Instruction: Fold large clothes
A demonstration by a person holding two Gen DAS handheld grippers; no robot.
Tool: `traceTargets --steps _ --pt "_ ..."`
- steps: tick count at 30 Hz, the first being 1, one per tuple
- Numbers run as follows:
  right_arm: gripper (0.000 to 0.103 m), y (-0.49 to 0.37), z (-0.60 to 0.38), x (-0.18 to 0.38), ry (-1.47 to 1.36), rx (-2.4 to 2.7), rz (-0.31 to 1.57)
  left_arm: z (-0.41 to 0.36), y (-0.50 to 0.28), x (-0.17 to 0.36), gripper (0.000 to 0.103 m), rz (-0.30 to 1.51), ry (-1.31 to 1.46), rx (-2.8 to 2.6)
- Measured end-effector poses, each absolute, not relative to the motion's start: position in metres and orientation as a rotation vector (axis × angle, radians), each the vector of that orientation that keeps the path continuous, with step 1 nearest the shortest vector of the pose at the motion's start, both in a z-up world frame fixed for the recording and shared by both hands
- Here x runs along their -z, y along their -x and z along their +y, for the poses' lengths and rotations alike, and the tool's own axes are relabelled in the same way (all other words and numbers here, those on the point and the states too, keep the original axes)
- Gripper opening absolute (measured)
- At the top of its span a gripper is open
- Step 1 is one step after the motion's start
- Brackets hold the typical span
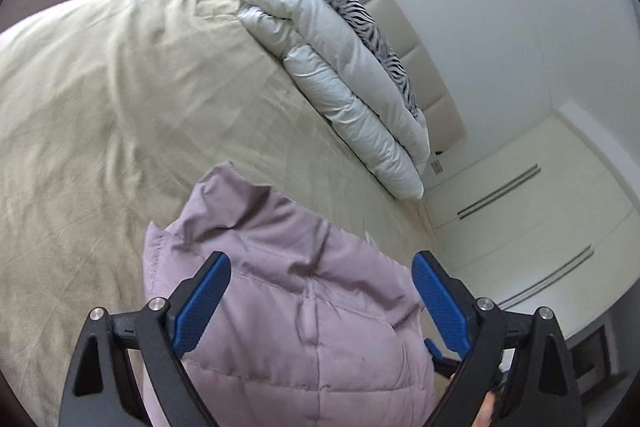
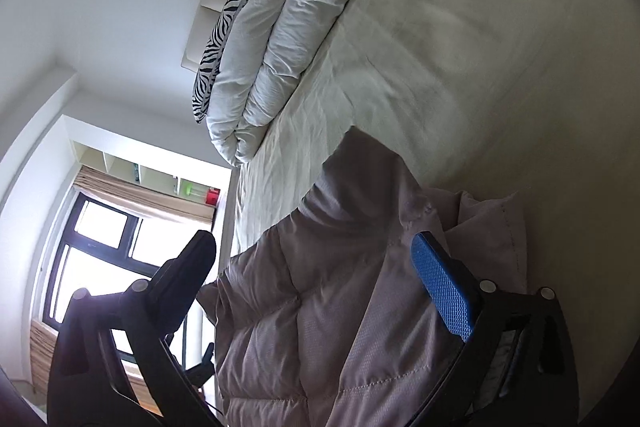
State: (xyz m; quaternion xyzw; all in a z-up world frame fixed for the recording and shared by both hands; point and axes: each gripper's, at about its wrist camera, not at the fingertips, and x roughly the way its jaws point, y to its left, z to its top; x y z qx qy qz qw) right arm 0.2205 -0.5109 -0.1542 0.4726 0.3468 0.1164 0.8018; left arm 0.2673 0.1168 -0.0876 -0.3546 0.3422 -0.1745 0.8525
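My left gripper (image 1: pixel 322 261) is spread wide with its blue pads (image 1: pixel 202 303) on either side of the mauve quilted jacket (image 1: pixel 304 323), not pinching it; the jacket lies bunched on the beige bed (image 1: pixel 120 99), its collar end toward the headboard. My right gripper (image 2: pixel 314 247) is spread wide too, the jacket (image 2: pixel 320 307) heaped between its fingers, one blue pad (image 2: pixel 444 291) against the cloth. Further up the bed a folded white duvet (image 1: pixel 348 83) lies across it, with a zebra pillow (image 1: pixel 380 43) wedged between it and the padded headboard (image 1: pixel 420 59). White wardrobe doors (image 1: pixel 520 211) stand past the bed's far corner; the right view shows a window (image 2: pixel 108 251) with shelves (image 2: pixel 160 179) above it
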Motion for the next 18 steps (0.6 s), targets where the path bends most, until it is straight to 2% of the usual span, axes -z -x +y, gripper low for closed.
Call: traceTargets --steps 1,3,5,6,7,8,14,18 --pt "0.1 -0.212 -0.503 0.143 -0.952 -0.237 0.76 0.099 -0.262 0.078 0.093 0.72 0.659 0.381" --pt "0.093 -0.198 -0.476 0.118 -0.764 -0.207 0.781 0.059 -0.249 0.064 0.093 0.719 0.492 0.417" --pt "0.064 -0.187 -0.438 0.098 -0.562 -0.18 0.823 0.02 -0.238 0.055 0.093 0.712 0.315 0.43" --pt "0.056 -0.183 -0.419 0.091 -0.486 -0.183 0.836 0.001 -0.234 0.054 0.093 0.703 0.235 0.431" --pt "0.037 -0.182 -0.399 0.086 -0.417 -0.186 0.849 -0.016 -0.232 0.054 0.092 0.694 0.161 0.427" --pt "0.031 -0.181 -0.381 0.082 -0.36 -0.193 0.857 -0.031 -0.231 0.057 0.092 0.685 0.086 0.419" --pt "0.031 -0.191 -0.299 0.083 -0.162 -0.25 0.877 -0.061 -0.266 0.089 0.087 0.762 -0.033 0.336" --pt "0.031 -0.216 -0.288 0.103 -0.107 -0.187 0.913 -0.061 -0.295 0.107 0.086 0.797 -0.072 0.285"
